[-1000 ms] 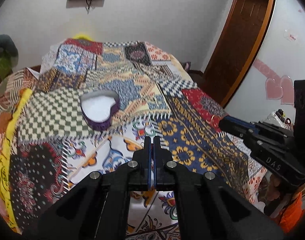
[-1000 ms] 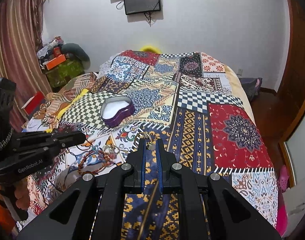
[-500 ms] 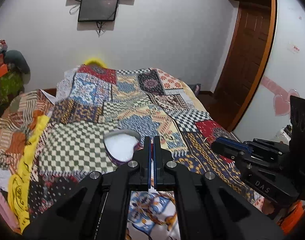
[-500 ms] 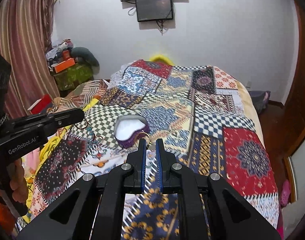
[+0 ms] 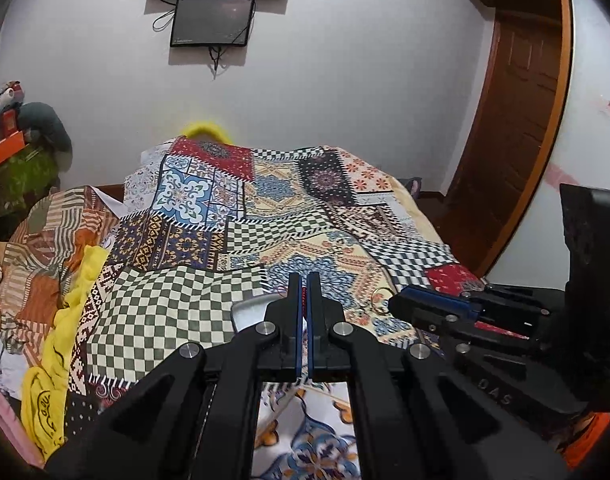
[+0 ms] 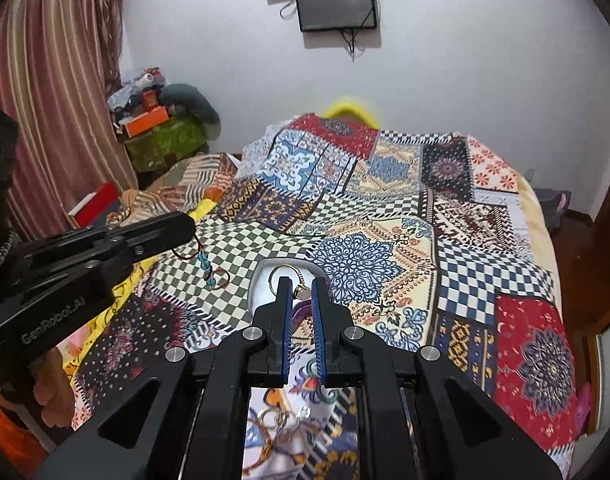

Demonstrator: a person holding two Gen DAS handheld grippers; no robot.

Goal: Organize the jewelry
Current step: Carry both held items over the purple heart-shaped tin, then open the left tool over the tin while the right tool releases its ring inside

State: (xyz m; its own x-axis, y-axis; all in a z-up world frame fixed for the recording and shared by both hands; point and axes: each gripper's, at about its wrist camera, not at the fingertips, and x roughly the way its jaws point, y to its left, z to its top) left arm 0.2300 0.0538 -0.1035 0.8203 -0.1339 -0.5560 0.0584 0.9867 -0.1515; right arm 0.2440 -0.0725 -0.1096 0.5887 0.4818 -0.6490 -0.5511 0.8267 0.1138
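a bed under a patchwork bedspread (image 6: pixel 457 240) fills both views, running away to a white wall where a dark screen (image 6: pixel 337 6) hangs. a striped curtain (image 6: pixel 53 92) covers the far left side, and a brown wooden door (image 5: pixel 517 120) stands past the bed's right edge.

near the middle of the bedspread, toward its near edge, sits a heart-shaped jewelry box (image 6: pixel 265 284) with a pale lining, partly hidden behind the right gripper (image 6: pixel 302 292). its fingers stand slightly parted, and a gold ring (image 6: pixel 283 274) with a small charm sits at their tips, over the box; whether the pads press it cannot be told.

the left gripper (image 5: pixel 304 284) shows its fingers nearly together with a red cord between them. from the right wrist view a beaded bracelet (image 6: pixel 207 266) of red cord and blue beads hangs from its tips above the green checked patch, left of the box.

more jewelry pieces (image 6: pixel 277 420) lie on the bedspread near its near edge, behind the right gripper's fingers.
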